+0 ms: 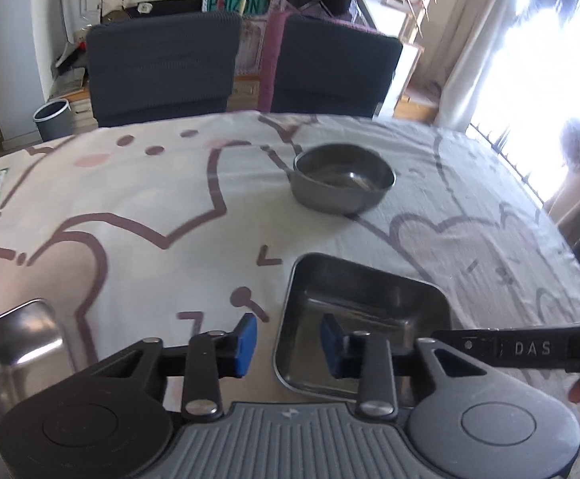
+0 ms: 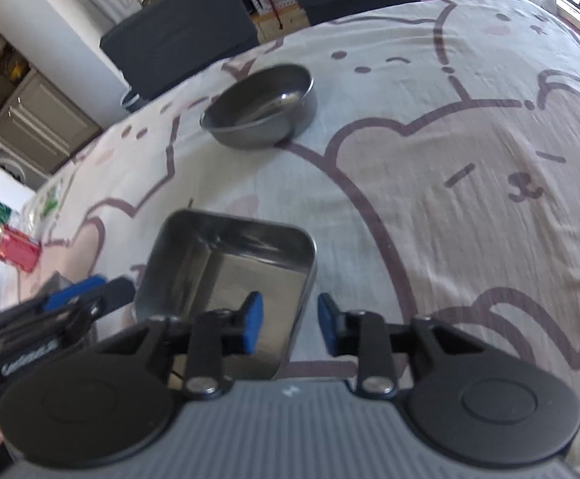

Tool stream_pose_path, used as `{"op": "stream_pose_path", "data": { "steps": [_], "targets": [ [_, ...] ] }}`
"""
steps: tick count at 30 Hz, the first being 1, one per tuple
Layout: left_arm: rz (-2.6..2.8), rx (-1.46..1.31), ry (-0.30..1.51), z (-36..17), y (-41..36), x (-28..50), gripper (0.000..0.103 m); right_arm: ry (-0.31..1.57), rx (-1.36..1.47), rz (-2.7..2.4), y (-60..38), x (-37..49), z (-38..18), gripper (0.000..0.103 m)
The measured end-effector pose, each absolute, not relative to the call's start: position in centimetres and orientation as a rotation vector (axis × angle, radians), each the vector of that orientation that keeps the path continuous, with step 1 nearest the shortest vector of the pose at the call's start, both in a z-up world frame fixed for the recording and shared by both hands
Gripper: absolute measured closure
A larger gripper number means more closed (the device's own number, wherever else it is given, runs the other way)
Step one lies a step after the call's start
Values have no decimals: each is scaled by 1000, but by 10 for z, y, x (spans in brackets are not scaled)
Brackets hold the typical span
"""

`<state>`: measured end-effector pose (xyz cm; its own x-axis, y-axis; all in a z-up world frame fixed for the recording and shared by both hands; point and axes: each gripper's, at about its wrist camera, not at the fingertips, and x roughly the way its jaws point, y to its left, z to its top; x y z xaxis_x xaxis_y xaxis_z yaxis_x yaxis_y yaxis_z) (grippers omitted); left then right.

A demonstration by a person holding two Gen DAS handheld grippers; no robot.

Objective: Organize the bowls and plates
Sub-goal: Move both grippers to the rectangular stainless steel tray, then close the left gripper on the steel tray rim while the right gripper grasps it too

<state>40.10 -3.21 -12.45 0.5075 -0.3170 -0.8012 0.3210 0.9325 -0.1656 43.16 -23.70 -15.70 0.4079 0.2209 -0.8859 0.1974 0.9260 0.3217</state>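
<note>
I take the square stainless-steel tray (image 1: 363, 319) as my landmark; everything else is placed from it. It sits on the table under a pale bedsheet-style cloth printed with brown bear outlines (image 1: 150, 207), close to me.

My left gripper (image 1: 288, 345) straddles the tray's left wall: one blue pad (image 1: 247, 343) hangs outside it over the cloth, the other sits over the tray's inside. The jaws are partly drawn in, and I see a gap on both sides of the wall, so I judge nothing is pinched yet.

My right gripper (image 2: 290, 327) does the same on the tray's right wall, its left pad above the tray floor and its right pad outside over the cloth. It too stands at a narrow setting, not gripping as far as I can see. In that view the left gripper's blue fingers (image 2: 74, 297) show just past the tray's left side.

I read this pairing as a two-handed lift: one rim each, so the shallow tray stays level.

Beyond the tray, well apart, stands the round dark-grey metal bowl (image 1: 344, 177), upright. To the tray's left, at the picture's edge, another shiny steel vessel (image 1: 14, 343) shows only partly; I cannot tell its shape.
</note>
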Motion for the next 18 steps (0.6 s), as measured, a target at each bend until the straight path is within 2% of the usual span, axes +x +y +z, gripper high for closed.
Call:
{"op": "stream_pose_path", "data": {
  "steps": [2,4,7,18],
  "targets": [
    [-375,19,986,-131,-37,406,75,1168,393,22,-236,434,-159,82],
    [-373,15,1001,-137,-39,411,87,1174,380,30,-235,438,-163,84],
    [-354,16,1003,-140,-39,416,98,1176,350,37,-236,441,-165,91],
    [-414,6,949,-112,-59,394,101,1056,327,19,-260,431,-139,94]
  ]
}}
